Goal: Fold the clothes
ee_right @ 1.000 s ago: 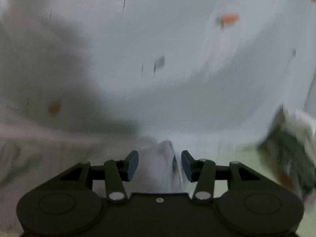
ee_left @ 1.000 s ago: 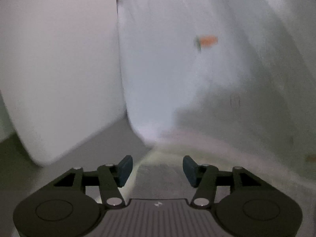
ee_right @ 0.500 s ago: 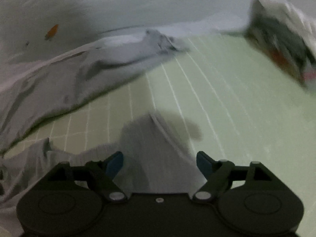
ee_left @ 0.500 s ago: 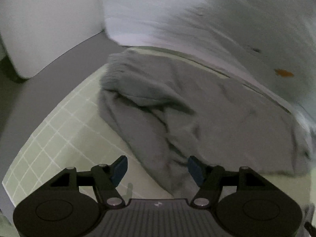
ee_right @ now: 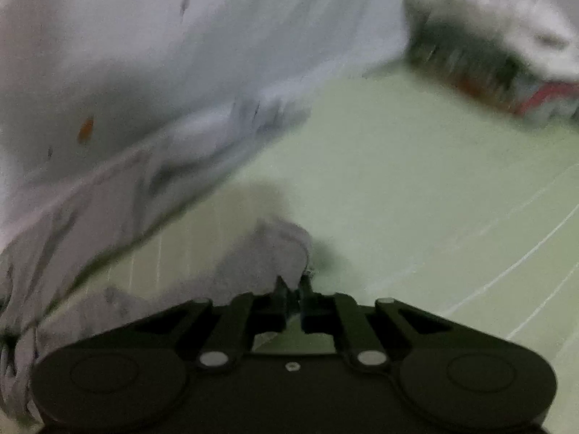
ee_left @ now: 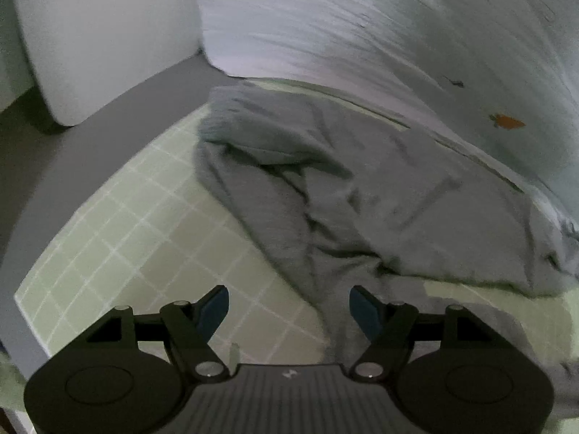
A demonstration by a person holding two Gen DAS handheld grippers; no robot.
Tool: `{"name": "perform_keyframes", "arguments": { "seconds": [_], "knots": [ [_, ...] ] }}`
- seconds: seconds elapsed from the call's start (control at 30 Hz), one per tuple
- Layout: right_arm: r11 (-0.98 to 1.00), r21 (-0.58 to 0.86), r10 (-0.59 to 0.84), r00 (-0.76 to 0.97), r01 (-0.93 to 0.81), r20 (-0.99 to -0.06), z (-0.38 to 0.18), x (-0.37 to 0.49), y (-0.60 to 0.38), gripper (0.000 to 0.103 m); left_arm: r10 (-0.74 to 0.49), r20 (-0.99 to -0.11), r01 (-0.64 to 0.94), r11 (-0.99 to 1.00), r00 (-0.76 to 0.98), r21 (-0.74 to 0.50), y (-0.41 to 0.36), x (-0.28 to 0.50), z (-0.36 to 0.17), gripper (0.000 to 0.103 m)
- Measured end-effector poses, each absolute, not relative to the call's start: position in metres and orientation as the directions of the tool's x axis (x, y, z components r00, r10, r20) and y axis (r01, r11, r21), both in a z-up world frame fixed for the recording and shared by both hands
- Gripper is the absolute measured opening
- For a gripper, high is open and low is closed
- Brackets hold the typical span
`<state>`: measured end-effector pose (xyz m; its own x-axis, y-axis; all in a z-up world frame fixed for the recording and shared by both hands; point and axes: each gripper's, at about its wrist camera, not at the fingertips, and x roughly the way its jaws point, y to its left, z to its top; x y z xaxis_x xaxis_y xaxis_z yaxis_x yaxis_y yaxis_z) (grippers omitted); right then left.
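Grey cloth, a crumpled garment [ee_left: 362, 195], was seen in the left wrist view, spread over a pale green mat [ee_left: 119, 231] marked with white grid lines. One narrow end of the garment was drawn toward the camera and ran between the two blue pads of the left tongs [ee_left: 288, 307], which were held wide apart, gripping nothing. Whether the pads touched the cloth could not be told. Behind the garment a white sheet [ee_left: 362, 29] with a small orange mark [ee_left: 508, 122] was draped, its lower edge lying just beside the far side of the garment. A white block [ee_left: 105, 32] was seen at the upper left, standing on a grey surface [ee_left: 72, 152] that bordered the mat.

In the right wrist view, much blurred, the right tongs [ee_right: 290, 291] were seen drawn nearly together, and a fold of the grey garment [ee_right: 275, 253] was pinched between their tips, bunched just ahead of them on the green mat [ee_right: 416, 181]. More of the garment trailed off to the left. The white sheet [ee_right: 108, 54] was seen hanging at the left. A blurred heap of other cloth [ee_right: 499, 54], white, dark and red, was lying at the upper right, well apart from the tongs.
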<state>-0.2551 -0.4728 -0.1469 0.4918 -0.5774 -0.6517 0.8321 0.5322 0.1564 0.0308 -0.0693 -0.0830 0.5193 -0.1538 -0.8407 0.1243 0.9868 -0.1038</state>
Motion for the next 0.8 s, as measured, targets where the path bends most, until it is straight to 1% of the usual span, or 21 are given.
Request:
{"name": "perform_keyframes", "arguments": {
  "seconds": [0.07, 0.13, 0.17, 0.3, 0.4, 0.47, 0.5, 0.53, 0.57, 0.6, 0.63, 0.67, 0.7, 0.73, 0.77, 0.8],
  "knots": [
    [0.485, 0.122, -0.679, 0.461, 0.866, -0.571, -0.122, -0.272, -0.478, 0.006, -0.135, -0.840, 0.096, 0.990, 0.525, -0.099, -0.061, 0.031, -0.084, 0.074],
    [0.425, 0.119, -0.752, 0.423, 0.898, -0.505, -0.103, -0.287, -0.491, 0.006, -0.115, -0.845, 0.064, 0.993, 0.522, -0.095, -0.054, 0.032, -0.087, 0.074],
    [0.393, 0.113, -0.775, 0.395, 0.913, -0.493, -0.099, -0.293, -0.499, 0.006, -0.108, -0.848, 0.051, 0.994, 0.519, -0.096, -0.051, 0.033, -0.088, 0.074],
    [0.302, 0.015, -0.763, 0.251, 0.953, -0.596, -0.118, -0.295, -0.528, 0.007, -0.097, -0.861, 0.003, 0.994, 0.499, -0.110, -0.044, 0.041, -0.097, 0.074],
    [0.290, -0.009, -0.722, 0.213, 0.957, -0.658, -0.138, -0.292, -0.525, 0.008, -0.093, -0.864, -0.009, 0.994, 0.494, -0.112, -0.044, 0.048, -0.102, 0.074],
    [0.288, -0.019, -0.701, 0.197, 0.958, -0.685, -0.148, -0.289, -0.521, 0.023, -0.090, -0.866, -0.013, 0.994, 0.492, -0.111, -0.045, 0.053, -0.104, 0.074],
    [0.285, -0.017, -0.690, 0.193, 0.958, -0.698, -0.152, -0.288, -0.519, 0.041, -0.089, -0.866, -0.016, 0.994, 0.491, -0.111, -0.045, 0.056, -0.105, 0.074],
    [0.285, -0.006, -0.678, 0.197, 0.959, -0.708, -0.156, -0.287, -0.516, 0.050, -0.088, -0.867, -0.018, 0.994, 0.490, -0.111, -0.046, 0.059, -0.106, 0.074],
    [0.285, 0.008, -0.667, 0.204, 0.958, -0.717, -0.160, -0.286, -0.512, 0.052, -0.087, -0.868, -0.020, 0.994, 0.490, -0.111, -0.046, 0.061, -0.107, 0.074],
    [0.290, 0.023, -0.651, 0.214, 0.957, -0.728, -0.163, -0.285, -0.510, 0.056, -0.085, -0.867, -0.024, 0.994, 0.491, -0.111, -0.046, 0.065, -0.108, 0.074],
    [0.295, 0.038, -0.633, 0.226, 0.955, -0.740, -0.165, -0.283, -0.508, 0.065, -0.084, -0.865, -0.028, 0.993, 0.495, -0.112, -0.045, 0.070, -0.109, 0.074],
    [0.298, 0.055, -0.620, 0.237, 0.953, -0.748, -0.168, -0.280, -0.506, 0.071, -0.082, -0.863, -0.033, 0.993, 0.498, -0.114, -0.045, 0.076, -0.111, 0.075],
    [0.300, 0.071, -0.609, 0.248, 0.951, -0.754, -0.171, -0.278, -0.505, 0.083, -0.080, -0.862, -0.040, 0.993, 0.500, -0.115, -0.045, 0.083, -0.112, 0.075],
    [0.301, 0.088, -0.597, 0.260, 0.949, -0.759, -0.173, -0.276, -0.503, 0.089, -0.078, -0.861, -0.046, 0.992, 0.503, -0.117, -0.044, 0.090, -0.114, 0.075],
    [0.304, 0.104, -0.582, 0.271, 0.947, -0.767, -0.176, -0.273, -0.502, 0.091, -0.076, -0.860, -0.053, 0.992, 0.505, -0.118, -0.044, 0.097, -0.116, 0.075],
    [0.304, 0.120, -0.563, 0.279, 0.945, -0.778, -0.180, -0.270, -0.501, 0.096, -0.072, -0.859, -0.056, 0.992, 0.507, -0.116, -0.044, 0.103, -0.118, 0.075]
  ]
}}
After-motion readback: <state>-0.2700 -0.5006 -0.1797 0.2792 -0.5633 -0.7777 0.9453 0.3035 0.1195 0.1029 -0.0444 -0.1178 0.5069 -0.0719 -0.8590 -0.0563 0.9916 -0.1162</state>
